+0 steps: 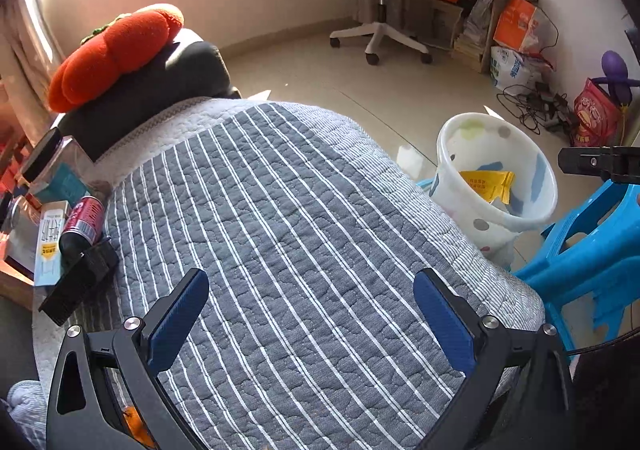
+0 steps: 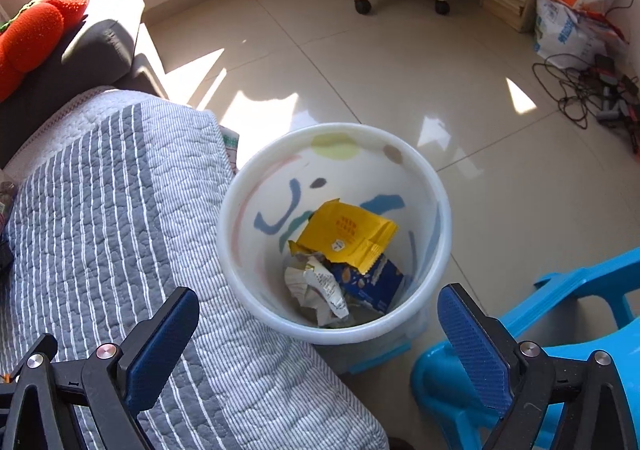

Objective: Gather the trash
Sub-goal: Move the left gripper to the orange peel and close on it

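A white spotted bin (image 2: 434,206) stands on the floor beside the bed; it also shows in the left wrist view (image 1: 452,154). Inside lie a yellow wrapper (image 2: 344,236), a blue wrapper (image 2: 370,280) and a crumpled silver wrapper (image 2: 316,282). My right gripper (image 2: 320,310) is open and empty, just above the bin's near rim. My left gripper (image 1: 312,290) is open and empty over the grey striped quilt (image 1: 280,230). A red can (image 1: 84,220) lies at the bed's left edge.
A blue plastic stool (image 2: 560,330) stands right of the bin. An orange plush cushion (image 1: 116,50) sits on a dark pillow. Boxes and a jar (image 1: 52,170) crowd the left bedside. An office chair (image 1: 380,2), bags and cables (image 1: 536,106) are at the far wall.
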Action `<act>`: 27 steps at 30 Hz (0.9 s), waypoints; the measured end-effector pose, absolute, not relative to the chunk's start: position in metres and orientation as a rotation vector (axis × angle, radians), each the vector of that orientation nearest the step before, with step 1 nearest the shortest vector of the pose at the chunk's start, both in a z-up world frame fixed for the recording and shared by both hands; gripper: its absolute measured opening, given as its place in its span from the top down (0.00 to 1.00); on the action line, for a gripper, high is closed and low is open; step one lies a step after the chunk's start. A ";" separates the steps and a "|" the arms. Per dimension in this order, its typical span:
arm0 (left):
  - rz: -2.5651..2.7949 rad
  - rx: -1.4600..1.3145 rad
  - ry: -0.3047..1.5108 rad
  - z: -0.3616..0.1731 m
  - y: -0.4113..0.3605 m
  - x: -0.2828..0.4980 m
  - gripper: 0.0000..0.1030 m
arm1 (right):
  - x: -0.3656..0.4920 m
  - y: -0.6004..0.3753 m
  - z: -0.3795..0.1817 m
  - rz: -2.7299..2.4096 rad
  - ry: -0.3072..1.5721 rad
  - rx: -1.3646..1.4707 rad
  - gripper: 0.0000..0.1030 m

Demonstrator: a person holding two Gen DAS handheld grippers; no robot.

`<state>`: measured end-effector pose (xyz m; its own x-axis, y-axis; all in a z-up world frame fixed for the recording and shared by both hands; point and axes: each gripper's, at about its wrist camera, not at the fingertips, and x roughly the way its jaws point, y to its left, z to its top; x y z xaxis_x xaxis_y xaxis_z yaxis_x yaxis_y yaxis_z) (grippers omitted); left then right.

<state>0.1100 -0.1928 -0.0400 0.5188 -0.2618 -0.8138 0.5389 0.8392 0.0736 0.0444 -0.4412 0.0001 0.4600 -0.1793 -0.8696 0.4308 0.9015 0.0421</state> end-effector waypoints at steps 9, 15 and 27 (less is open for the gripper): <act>-0.429 0.328 0.935 -0.039 -0.132 0.102 0.00 | 0.043 -0.399 0.002 -0.329 1.014 0.195 0.04; -0.379 0.313 0.983 -0.046 -0.088 0.102 0.00 | 0.044 -0.375 -0.002 -0.296 1.020 0.148 0.04; -0.259 0.197 1.128 -0.068 -0.003 0.108 0.00 | 0.055 -0.329 -0.016 -0.230 1.052 0.056 0.04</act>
<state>0.1083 -0.0027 -0.0682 0.4042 -0.1045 -0.9087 0.3022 0.9529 0.0248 0.0546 -0.3294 -0.0161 0.4744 -0.1615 -0.8653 0.2150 0.9745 -0.0640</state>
